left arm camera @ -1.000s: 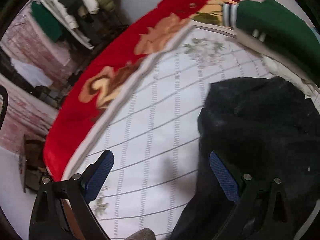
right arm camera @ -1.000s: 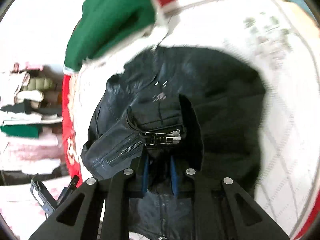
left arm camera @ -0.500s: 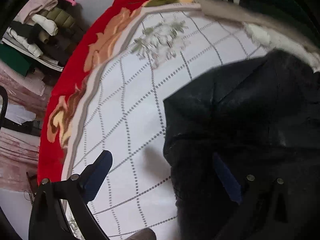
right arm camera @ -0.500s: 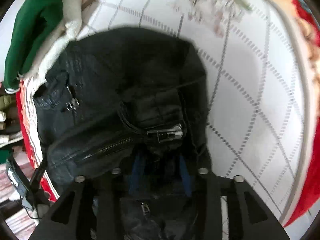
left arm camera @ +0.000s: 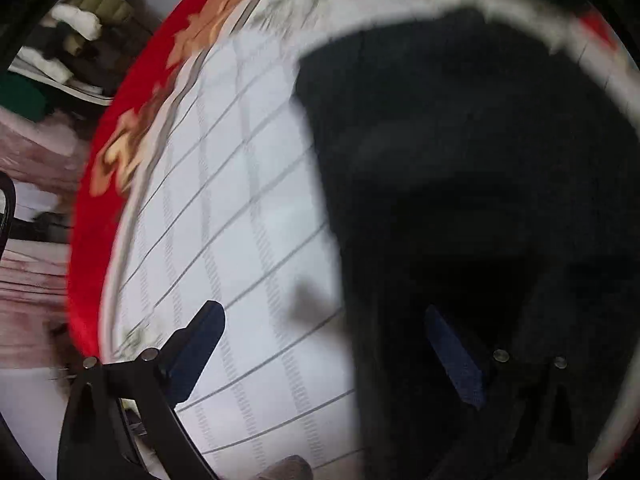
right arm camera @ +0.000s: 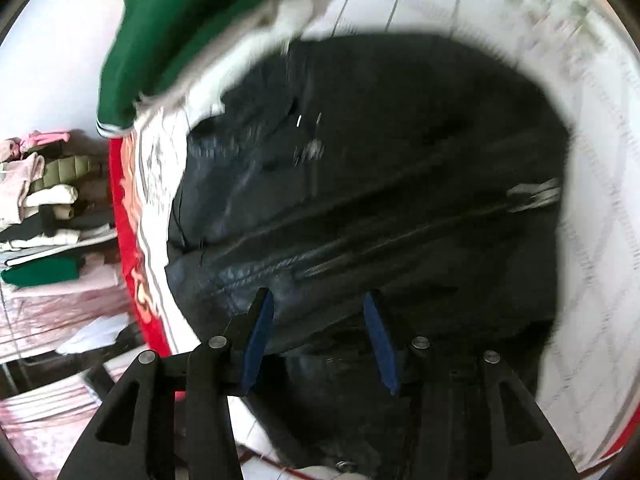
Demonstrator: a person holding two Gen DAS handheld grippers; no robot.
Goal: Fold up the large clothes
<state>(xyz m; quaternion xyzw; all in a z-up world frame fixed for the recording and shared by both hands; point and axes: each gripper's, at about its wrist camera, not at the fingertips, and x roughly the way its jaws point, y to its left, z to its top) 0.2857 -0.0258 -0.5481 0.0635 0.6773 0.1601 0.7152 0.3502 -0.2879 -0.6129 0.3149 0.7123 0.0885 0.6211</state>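
A black leather jacket [right arm camera: 360,184] lies crumpled on a bed, on a white sheet with a grey grid pattern [left arm camera: 240,208]; a long zipper [right arm camera: 400,236] runs across the jacket, ending in a silver pull [right arm camera: 534,196] toward the right of the right wrist view. The right gripper [right arm camera: 318,332] hangs just over the jacket's near edge, its blue-padded fingers [right arm camera: 258,340] parted with nothing pinched between them. The left gripper [left arm camera: 320,344] is spread wide, one blue pad [left arm camera: 196,348] above bare sheet and the other [left arm camera: 454,356] over the dark jacket (this view is heavily blurred, so whether that pad touches the cloth cannot be told). Past the jacket's far side, a green garment with a white striped cuff [right arm camera: 176,36] sits at the bed's edge. A red blanket with a peach floral print [left arm camera: 120,152] borders the sheet. Beyond the bed stand stacks of folded clothes [right arm camera: 40,200] in pink, white, olive and green.
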